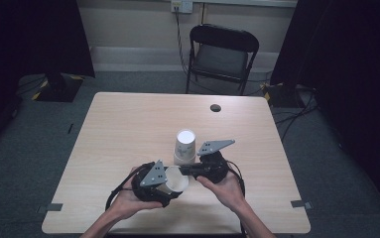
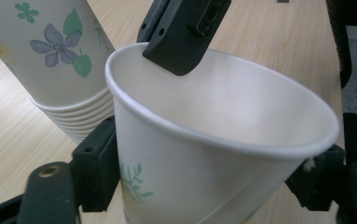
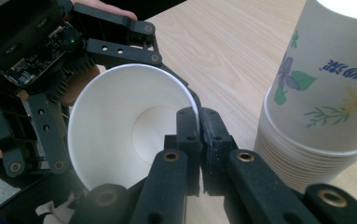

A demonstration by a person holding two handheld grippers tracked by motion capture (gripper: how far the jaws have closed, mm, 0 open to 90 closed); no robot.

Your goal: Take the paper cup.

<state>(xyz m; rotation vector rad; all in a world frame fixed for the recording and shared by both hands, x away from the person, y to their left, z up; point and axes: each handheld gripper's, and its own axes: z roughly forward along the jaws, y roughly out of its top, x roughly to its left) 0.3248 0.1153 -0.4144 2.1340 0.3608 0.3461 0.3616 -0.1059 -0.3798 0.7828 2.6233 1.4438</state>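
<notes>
A pale wooden table (image 1: 128, 129) stands on grey carpet in a dim room, with a black folding chair (image 1: 222, 52) against the far wall. Nearest the person, the left gripper (image 1: 163, 184) holds a single white paper cup (image 1: 176, 181) tipped on its side, its jaws closed around the cup's body from both sides. The right gripper (image 1: 190, 171) has its jaws pinched nearly together on the cup's rim, one jaw inside the mouth and one outside. Just beyond, touching neither gripper, a stack of flowered cups (image 1: 184, 147) sits upside down on the table.

The cup looks light, thin-walled and easily crushed; its wall already seems to flex slightly in the left grip. The rolled rim is probably the stiffest part, so a gentle pinch there, or a loose hold low on the body, seems safest.
</notes>
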